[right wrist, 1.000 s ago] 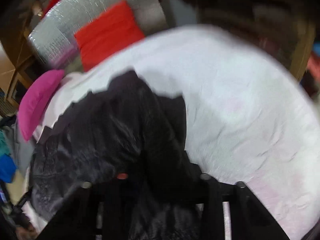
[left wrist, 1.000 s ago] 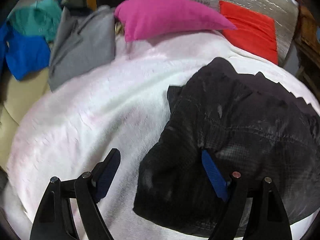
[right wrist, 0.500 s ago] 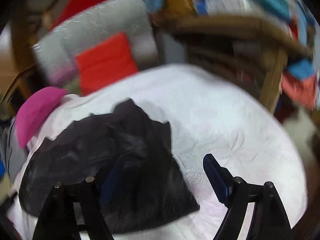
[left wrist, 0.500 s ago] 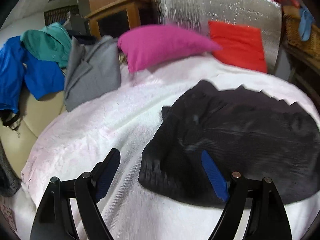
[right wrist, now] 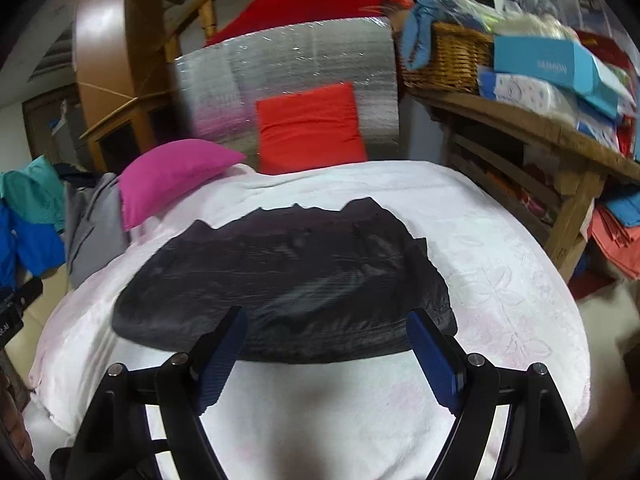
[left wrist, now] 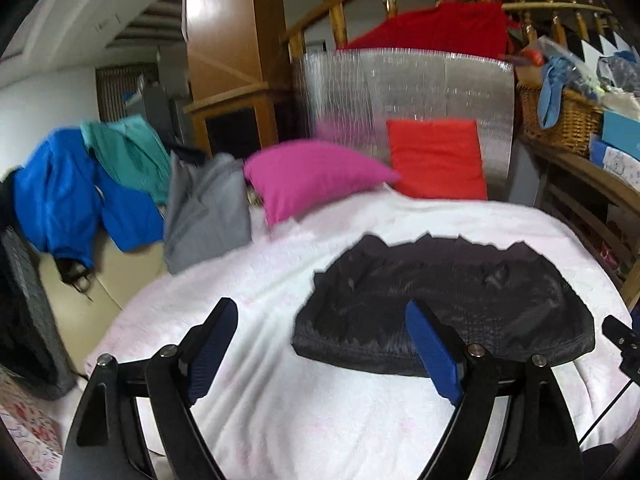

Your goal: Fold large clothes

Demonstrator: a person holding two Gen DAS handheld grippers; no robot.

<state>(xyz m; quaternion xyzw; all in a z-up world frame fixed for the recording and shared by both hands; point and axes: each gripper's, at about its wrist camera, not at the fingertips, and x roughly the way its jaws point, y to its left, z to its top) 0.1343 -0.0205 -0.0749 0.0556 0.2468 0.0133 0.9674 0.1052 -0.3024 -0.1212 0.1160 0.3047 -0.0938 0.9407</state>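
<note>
Both grippers have drawn back and let go since a second ago. Now the black garment (right wrist: 284,280) lies folded into a broad, flat bundle on the white blanket (right wrist: 500,280), mid-frame. Left gripper (left wrist: 326,344) and right gripper (right wrist: 328,354) hover wide open and empty, the garment just beyond their fingertips.

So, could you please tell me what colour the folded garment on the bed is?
Black garment, clearest in the right wrist view.
</note>
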